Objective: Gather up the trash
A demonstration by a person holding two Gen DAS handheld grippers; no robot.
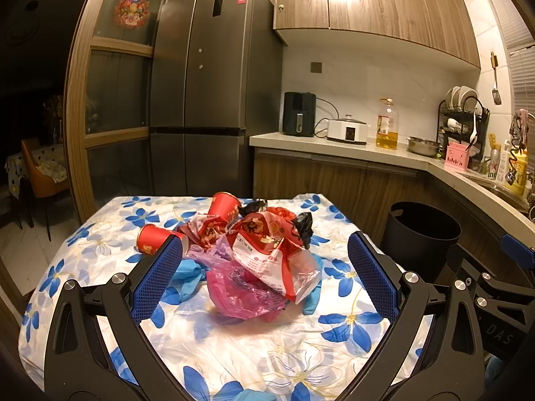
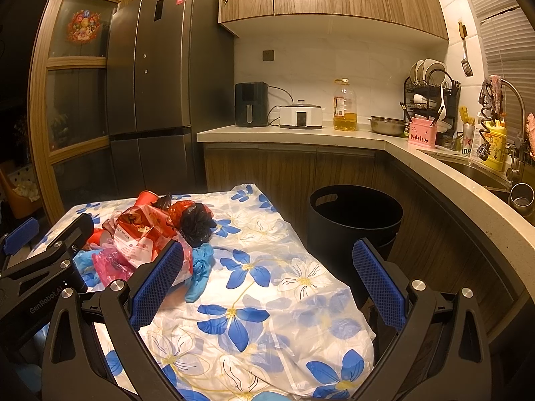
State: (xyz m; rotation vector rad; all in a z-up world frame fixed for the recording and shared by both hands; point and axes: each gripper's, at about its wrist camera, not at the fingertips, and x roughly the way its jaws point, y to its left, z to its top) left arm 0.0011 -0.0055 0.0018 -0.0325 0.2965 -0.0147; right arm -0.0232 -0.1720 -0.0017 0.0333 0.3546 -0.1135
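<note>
Left wrist view: the left claw (image 1: 265, 267) hangs with its jaws spread wide and nothing between the pads, aimed at a heap of trash (image 1: 257, 254) on the middle of the table (image 1: 234, 351), which wears a white cloth with blue flowers. At the left of the heap a red paper cup (image 1: 150, 240) lies on its side just beyond the left pad; a second red cup (image 1: 224, 205) lies tipped at the far side. Crumpled red-and-clear wrappers (image 1: 267, 247), a pink plastic bag (image 1: 240, 292) and blue gloves (image 1: 187, 275) are piled touching one another, with a black bag scrap (image 1: 303, 227) on the right of the pile. The near part of the cloth is bare, as is the strip to the right of the heap up to the table's right edge. Just past that edge a black bin (image 1: 419, 234) stands on the floor between the table and the kitchen cabinets; its inside is too dark to tell the contents.

Right wrist view: the right claw (image 2: 267, 275) is also wide apart and empty, over bare cloth right of the heap, near the table's right edge, with the bin (image 2: 354, 220) close beyond.
</note>
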